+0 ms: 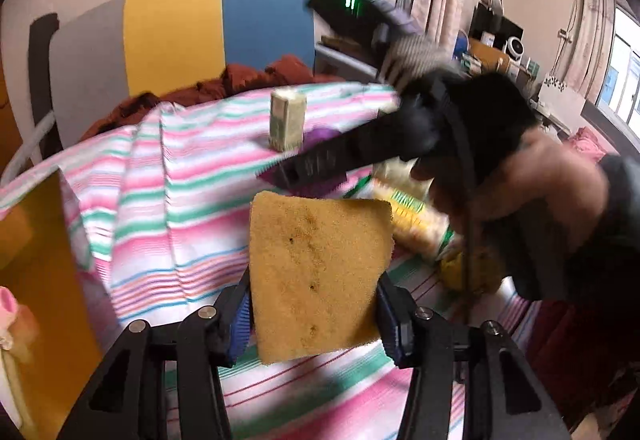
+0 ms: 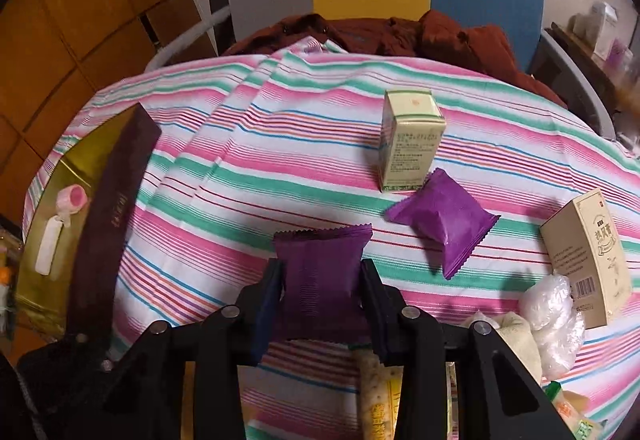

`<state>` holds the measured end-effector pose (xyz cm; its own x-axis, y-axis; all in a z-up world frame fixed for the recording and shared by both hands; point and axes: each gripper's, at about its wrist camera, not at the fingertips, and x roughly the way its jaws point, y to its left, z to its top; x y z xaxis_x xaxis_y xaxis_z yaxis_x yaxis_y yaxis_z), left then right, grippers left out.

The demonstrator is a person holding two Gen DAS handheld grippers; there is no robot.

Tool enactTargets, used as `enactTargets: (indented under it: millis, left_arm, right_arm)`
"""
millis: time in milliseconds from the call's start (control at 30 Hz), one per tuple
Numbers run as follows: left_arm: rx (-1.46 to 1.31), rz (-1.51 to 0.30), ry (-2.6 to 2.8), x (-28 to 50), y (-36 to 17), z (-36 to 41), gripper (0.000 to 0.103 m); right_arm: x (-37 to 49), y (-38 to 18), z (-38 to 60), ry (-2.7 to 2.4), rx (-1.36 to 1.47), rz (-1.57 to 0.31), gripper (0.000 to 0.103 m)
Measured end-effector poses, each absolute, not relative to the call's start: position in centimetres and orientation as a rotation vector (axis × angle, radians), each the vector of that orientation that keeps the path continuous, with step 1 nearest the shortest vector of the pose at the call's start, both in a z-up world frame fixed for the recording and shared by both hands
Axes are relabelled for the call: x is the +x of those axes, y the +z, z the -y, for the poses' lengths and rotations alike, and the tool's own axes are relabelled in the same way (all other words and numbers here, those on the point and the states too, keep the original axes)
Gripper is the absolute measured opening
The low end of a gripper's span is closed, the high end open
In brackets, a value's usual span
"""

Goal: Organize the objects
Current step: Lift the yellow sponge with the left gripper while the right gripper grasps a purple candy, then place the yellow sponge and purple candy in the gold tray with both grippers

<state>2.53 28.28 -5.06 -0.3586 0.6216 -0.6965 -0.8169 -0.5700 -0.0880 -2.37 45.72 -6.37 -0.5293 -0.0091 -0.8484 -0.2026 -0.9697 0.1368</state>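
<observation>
I see the striped cloth (image 2: 280, 144) over the whole table, and at its left edge the long gold tray (image 2: 48, 200) with a dark brown lid or wall beside it, its long axis going away from me. My left claw (image 1: 316, 304) is closed on the yellow sponge (image 1: 320, 276), which stands upright between the pads, above the cloth. My right claw (image 2: 322, 300) is closed on a purple packet (image 2: 322, 280), held by its two sides and lifted a little. A second purple packet (image 2: 442, 220) lies on the cloth just to the right and further, touching the pale green box (image 2: 410, 140) that stands upright. The tray is to the left of both claws, and I judge the left hand is nearer to it, so the sponge should go there first.
</observation>
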Motion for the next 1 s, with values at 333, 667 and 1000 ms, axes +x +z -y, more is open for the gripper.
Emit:
enactTargets:
  millis: [333,667,1000]
  left_arm:
    - [-0.822,-0.245,2.099,2.8,-0.7,-23.9,0.052]
    - [-0.821,-0.118,2.243,0.8,1.4,-17.6,0.052]
    - [-0.926,0.064,2.484,-3.2,0.6,-7.0,0.052]
  right_arm:
    - [-1.9,-5.1,-44.4,2.665,-1.393,-0.36,0.039]
    - [-0.8,-2.0,-41.2,2.722,-1.292,-0.436,0.039]
    - [-1.4,0.6,-33.2,2.895,-1.268,-0.453,0.039]
